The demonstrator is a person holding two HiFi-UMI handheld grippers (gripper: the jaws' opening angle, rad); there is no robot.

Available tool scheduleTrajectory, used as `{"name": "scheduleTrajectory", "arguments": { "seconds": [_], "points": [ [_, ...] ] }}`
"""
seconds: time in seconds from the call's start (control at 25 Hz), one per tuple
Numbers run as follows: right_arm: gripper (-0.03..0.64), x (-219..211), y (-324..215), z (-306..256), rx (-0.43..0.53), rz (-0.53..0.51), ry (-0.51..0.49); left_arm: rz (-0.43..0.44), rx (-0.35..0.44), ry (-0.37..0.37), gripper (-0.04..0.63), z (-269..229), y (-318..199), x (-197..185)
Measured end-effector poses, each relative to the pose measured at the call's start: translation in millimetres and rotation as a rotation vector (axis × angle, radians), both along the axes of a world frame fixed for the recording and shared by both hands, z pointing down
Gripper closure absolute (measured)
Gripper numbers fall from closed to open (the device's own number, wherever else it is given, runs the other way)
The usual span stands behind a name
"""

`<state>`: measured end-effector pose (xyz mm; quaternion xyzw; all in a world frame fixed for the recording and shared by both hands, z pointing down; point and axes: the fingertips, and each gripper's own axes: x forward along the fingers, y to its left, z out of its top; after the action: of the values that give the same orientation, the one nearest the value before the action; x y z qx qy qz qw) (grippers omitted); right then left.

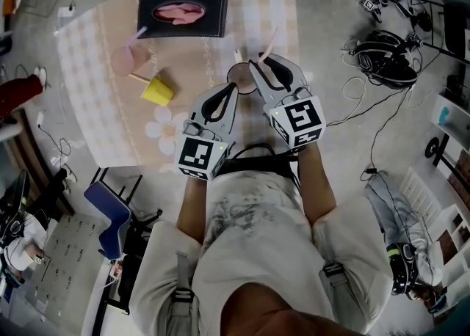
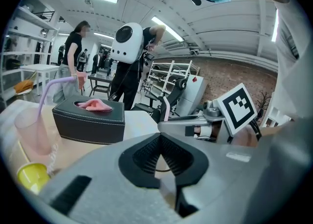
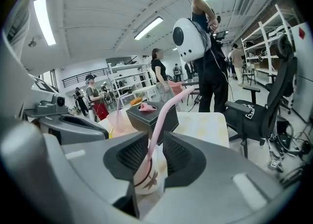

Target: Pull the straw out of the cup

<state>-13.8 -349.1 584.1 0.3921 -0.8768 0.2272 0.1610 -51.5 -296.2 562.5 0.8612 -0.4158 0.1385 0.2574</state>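
A white cup [image 1: 241, 76] with a brown flower print [image 3: 146, 179] stands near the table's front edge, right in front of both grippers. A pink bent straw [image 3: 164, 115] rises out of it and leans to the right [image 1: 269, 42]. My right gripper [image 3: 155, 140] is over the cup with the straw running up between its pads. The straw lies along the left pad and a narrow gap shows at the right pad. My left gripper [image 2: 159, 136] is shut, tips together, at the cup's near rim [image 1: 235, 86]. The rim shows as a dark arc below those tips.
A black tissue box [image 1: 182, 12] sits at the table's far side. Left of the grippers stand a pink see-through cup with a purple straw [image 1: 123, 58] and a yellow cup on its side [image 1: 157, 91]. A blue chair [image 1: 106, 206] is by the near-left corner. People stand beyond the table.
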Motion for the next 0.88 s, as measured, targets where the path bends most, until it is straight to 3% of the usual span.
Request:
{"name": "scheduleTrajectory", "arguments": {
  "seconds": [0.4, 0.88],
  "points": [
    [0.569, -4, 4, -2, 0.001, -0.003, -0.013, -0.006, 0.004, 0.001, 0.598, -2, 2, -2],
    [0.578, -5, 11, -10, 0.001, -0.011, -0.016, -0.017, 0.026, -0.001, 0.598, -12, 7, -6]
  ]
}}
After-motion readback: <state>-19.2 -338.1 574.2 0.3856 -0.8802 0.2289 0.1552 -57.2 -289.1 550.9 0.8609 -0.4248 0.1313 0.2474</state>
